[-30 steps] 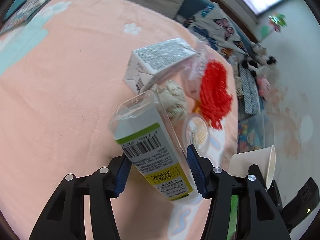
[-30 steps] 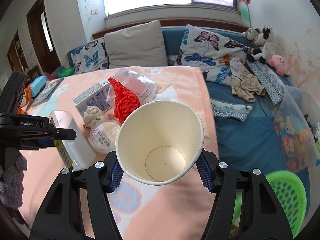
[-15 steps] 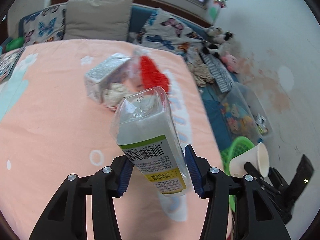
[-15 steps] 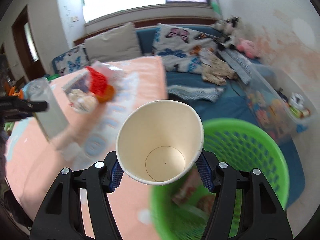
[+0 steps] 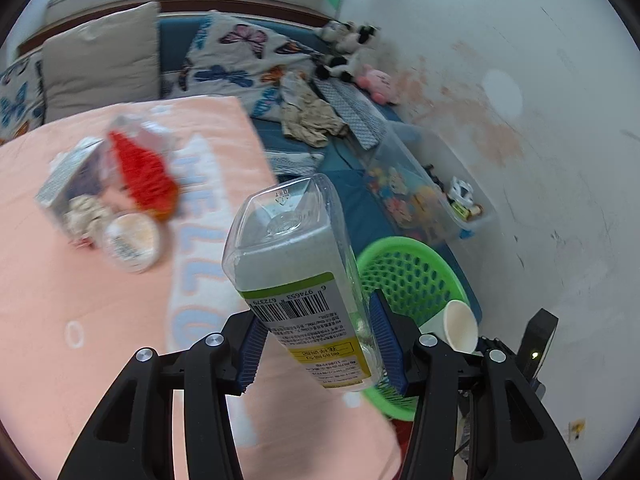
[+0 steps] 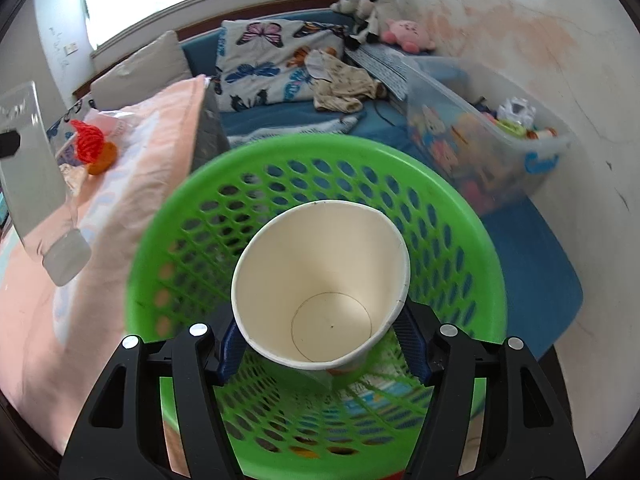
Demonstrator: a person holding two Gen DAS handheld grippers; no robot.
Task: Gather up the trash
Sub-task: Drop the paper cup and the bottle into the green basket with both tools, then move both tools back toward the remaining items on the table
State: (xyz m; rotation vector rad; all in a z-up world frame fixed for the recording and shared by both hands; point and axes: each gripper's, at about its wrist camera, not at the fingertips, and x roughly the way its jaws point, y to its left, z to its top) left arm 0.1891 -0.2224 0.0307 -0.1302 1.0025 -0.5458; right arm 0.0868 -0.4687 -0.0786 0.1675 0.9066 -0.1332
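Over green basket (image 6: 460,216) with holey plastic wall: right gripper (image 6: 320,344) pinches smooth paper cup (image 6: 320,280), open mouth facing camera. Basket bottom partly hidden by cup. Left gripper (image 5: 316,344) squeezes clear boxy plastic bottle (image 5: 296,264), base tilted up, above pink blanket (image 5: 100,312). Blurry red net (image 5: 140,172), round lid (image 5: 130,240), crumpled paper (image 5: 86,216) lie on blanket.

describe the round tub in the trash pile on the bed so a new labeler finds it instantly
Start at the peach blanket and find the trash cluster near its far end, headed by the red mesh. The tub lies at the cluster's near edge, beside a crumpled tissue. It is the only round, flat, pale-lidded piece there; its neighbours are boxy, crumpled or netted.
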